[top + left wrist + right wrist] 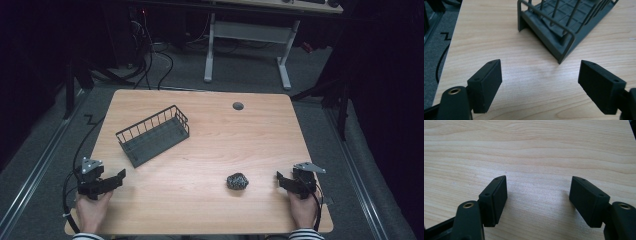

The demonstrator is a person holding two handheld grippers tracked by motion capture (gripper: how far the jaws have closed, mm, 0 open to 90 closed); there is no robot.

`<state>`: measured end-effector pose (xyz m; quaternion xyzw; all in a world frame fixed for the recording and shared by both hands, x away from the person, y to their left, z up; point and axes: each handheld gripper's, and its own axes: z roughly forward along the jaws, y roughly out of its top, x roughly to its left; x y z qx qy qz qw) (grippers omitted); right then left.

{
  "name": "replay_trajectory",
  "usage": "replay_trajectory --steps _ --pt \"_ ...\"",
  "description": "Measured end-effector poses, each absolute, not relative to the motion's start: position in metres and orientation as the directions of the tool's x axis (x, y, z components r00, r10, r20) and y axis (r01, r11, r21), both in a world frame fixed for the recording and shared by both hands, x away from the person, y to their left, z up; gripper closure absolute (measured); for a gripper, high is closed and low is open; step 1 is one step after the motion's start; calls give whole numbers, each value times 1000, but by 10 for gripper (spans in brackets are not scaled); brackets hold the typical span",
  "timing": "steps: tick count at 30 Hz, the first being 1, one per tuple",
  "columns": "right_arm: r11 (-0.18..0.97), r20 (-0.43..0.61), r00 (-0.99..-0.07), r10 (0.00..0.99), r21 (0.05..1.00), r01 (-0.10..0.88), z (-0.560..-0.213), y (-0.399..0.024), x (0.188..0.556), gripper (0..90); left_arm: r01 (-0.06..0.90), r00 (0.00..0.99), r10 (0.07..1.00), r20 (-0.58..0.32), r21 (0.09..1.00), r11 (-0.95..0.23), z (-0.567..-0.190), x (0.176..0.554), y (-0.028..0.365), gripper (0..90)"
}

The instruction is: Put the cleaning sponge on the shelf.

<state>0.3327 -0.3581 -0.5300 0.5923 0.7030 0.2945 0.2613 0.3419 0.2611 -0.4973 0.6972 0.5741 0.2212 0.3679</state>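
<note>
Grey wire basket (154,135) sits toward the table's (210,120) far left corner, nothing discernible inside, no readable markings. Speckled dark lump (237,180) lies near the near edge. Left tool (121,176) and right tool (279,178): jaws apart, holding nothing.

Left hand (91,210): entering from the bottom edge at the near left, gripping the rear of the left gripper (121,174), which is pointing rightward and slightly away, jaws standing wide apart with nothing between them. Right hand (303,207): entering at the near right in a striped sleeve (306,234), gripping the right gripper (278,176), which is pointing leftward, jaws parted with nothing between the pads. Both grippers are trailing black cables and carrying grey three-cornered plates on top.
</note>
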Motion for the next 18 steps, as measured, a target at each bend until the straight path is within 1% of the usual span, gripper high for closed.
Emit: replay_trajectory --steps 5,10,18 --pt "126 -19 -163 986 723 679 -530 -358 333 305 614 258 956 -139 788 -52 -477 342 262 170" --pt "126 -19 -163 986 723 679 -530 -358 333 305 610 270 953 -140 790 -57 -462 345 261 155" --pt "127 -19 -164 986 723 679 -530 -358 333 302 606 281 951 -129 792 -72 -435 367 256 154"
